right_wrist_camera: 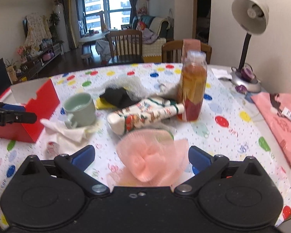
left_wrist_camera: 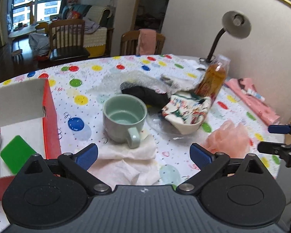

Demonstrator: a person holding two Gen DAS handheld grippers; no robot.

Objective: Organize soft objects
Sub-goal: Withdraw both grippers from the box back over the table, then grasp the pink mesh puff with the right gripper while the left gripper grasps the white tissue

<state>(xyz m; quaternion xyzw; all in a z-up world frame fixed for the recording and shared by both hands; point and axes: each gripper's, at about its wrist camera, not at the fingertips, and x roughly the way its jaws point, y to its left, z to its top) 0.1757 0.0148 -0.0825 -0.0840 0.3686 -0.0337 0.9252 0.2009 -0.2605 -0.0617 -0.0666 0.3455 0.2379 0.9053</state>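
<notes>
A pink mesh bath pouf (right_wrist_camera: 151, 155) lies on the table between the open fingers of my right gripper (right_wrist_camera: 141, 155); it also shows in the left wrist view (left_wrist_camera: 228, 137). A patterned sock (right_wrist_camera: 145, 116) lies beyond it, beside a dark cloth (right_wrist_camera: 116, 95) and bubble wrap (left_wrist_camera: 126, 77). My left gripper (left_wrist_camera: 144, 153) is open and empty above white tissues (left_wrist_camera: 126, 155) in front of a green mug (left_wrist_camera: 124, 116). The red box (left_wrist_camera: 48, 116) stands open at the left.
A tea bottle (right_wrist_camera: 193, 89) stands behind the sock. A desk lamp (right_wrist_camera: 246, 38) is at the back right, and a pink bag (right_wrist_camera: 277, 124) lies at the right. Chairs stand past the table's far edge. A green card (left_wrist_camera: 16, 154) lies in the box.
</notes>
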